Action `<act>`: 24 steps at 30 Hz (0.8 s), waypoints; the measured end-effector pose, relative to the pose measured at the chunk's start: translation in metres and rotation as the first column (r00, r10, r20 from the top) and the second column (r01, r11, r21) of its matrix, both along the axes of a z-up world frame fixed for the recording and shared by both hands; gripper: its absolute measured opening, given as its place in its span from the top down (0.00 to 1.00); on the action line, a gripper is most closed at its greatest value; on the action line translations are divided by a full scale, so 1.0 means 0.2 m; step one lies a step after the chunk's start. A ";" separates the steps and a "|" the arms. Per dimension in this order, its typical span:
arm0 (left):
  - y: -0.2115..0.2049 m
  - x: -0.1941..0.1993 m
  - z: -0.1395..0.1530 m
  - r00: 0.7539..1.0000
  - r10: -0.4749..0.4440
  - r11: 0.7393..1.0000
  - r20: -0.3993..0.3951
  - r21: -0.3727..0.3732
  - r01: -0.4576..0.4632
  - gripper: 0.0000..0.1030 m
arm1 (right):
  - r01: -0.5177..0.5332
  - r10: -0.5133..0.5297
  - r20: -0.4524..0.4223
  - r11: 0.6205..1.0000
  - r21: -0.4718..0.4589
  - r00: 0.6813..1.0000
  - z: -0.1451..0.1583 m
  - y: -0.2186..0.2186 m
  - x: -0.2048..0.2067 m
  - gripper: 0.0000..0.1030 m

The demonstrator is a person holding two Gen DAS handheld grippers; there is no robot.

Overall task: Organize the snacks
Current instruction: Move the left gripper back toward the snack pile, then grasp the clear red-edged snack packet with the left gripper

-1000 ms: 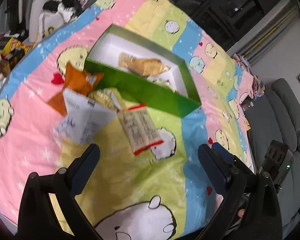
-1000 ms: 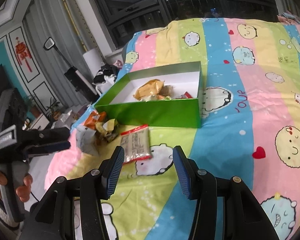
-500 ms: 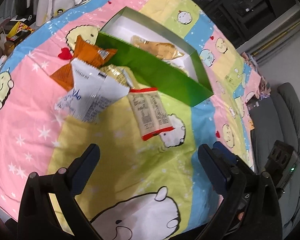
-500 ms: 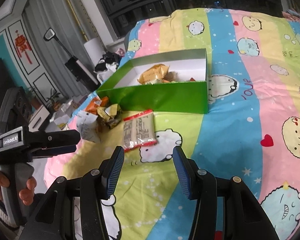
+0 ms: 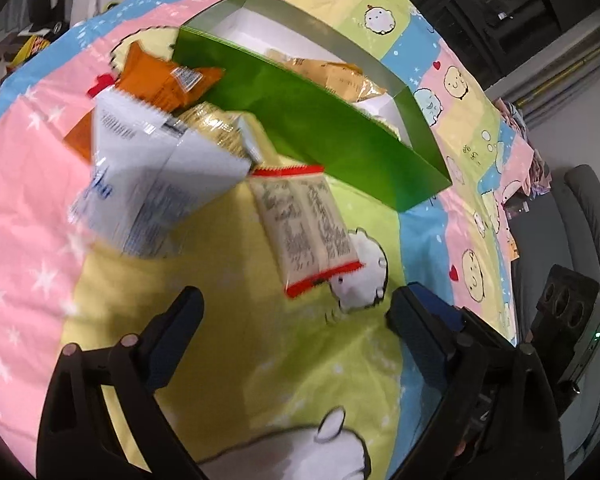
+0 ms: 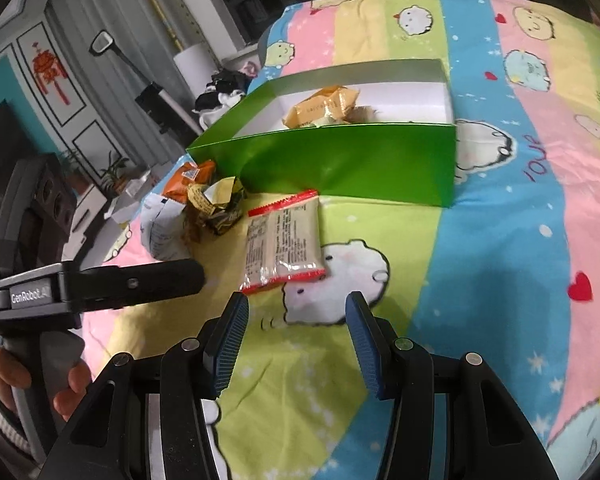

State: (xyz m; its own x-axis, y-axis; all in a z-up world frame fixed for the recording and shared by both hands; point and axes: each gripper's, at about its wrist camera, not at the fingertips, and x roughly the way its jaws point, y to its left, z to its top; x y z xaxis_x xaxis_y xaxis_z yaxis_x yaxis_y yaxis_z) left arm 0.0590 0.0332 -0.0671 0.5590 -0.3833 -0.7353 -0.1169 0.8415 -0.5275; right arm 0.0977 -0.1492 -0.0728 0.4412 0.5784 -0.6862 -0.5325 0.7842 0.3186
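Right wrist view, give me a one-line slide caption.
Empty right gripper nears a red-edged snack packet lying before the green box; left gripper alongside.

One green box (image 6: 340, 160) on striped bedspread (image 6: 500, 240). Four snack packets outside it: orange (image 5: 164, 80), white (image 5: 152, 168), crumpled yellow (image 6: 216, 204), red-edged clear (image 6: 284, 240). Inside box: one golden packet (image 6: 324, 108) clear, others hidden. Two grippers.

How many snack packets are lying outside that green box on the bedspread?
4. An orange packet by the green box's corner, a white packet overlapping it, a crinkled gold wrapper between them, and a red-edged clear packet nearest the grippers. More may hide underneath.
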 end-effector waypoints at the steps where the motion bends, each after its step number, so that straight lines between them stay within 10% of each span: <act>1: -0.01 0.02 0.00 1.000 -0.002 1.000 0.007 0.008 0.002 0.11 | -0.007 0.007 -0.001 1.000 -0.002 1.000 0.00 0.01 0.02 0.50; 18: -0.02 0.23 -0.08 1.000 -0.006 1.000 0.003 -0.010 0.006 0.23 | -0.110 0.108 -0.028 0.991 -0.078 0.994 -0.10 0.21 0.23 0.50; 24: -0.04 0.25 -0.09 1.000 -0.028 0.999 0.005 -0.015 0.029 0.45 | -0.136 0.133 -0.050 0.989 -0.057 0.990 -0.12 0.25 0.26 0.50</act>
